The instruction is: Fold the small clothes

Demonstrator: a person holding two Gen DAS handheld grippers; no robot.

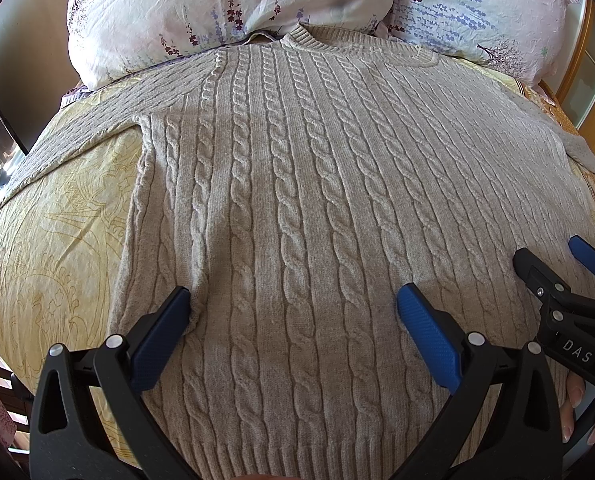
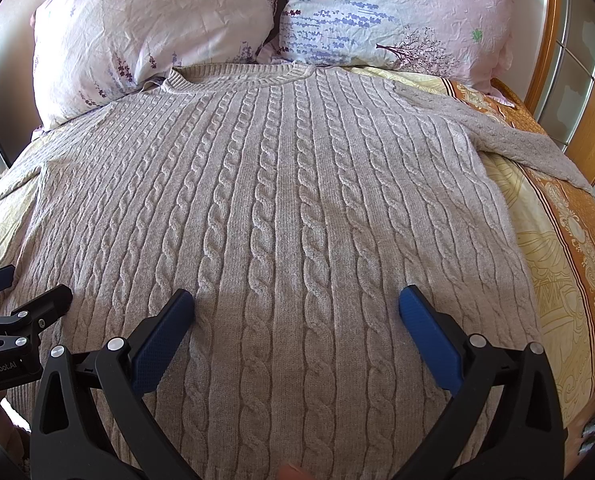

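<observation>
Across the bed, a beige cable-knit sweater lay flat and face up, its collar touching two floral pillows, sleeves spread to either side. Above its lower half the left gripper and the right gripper hovered side by side, both with jaws spread wide and pinching nothing.

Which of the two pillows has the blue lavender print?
The right pillow, behind the sweater's right shoulder. The left pillow is mostly plain pink, with only sparse purple sprigs.
</observation>
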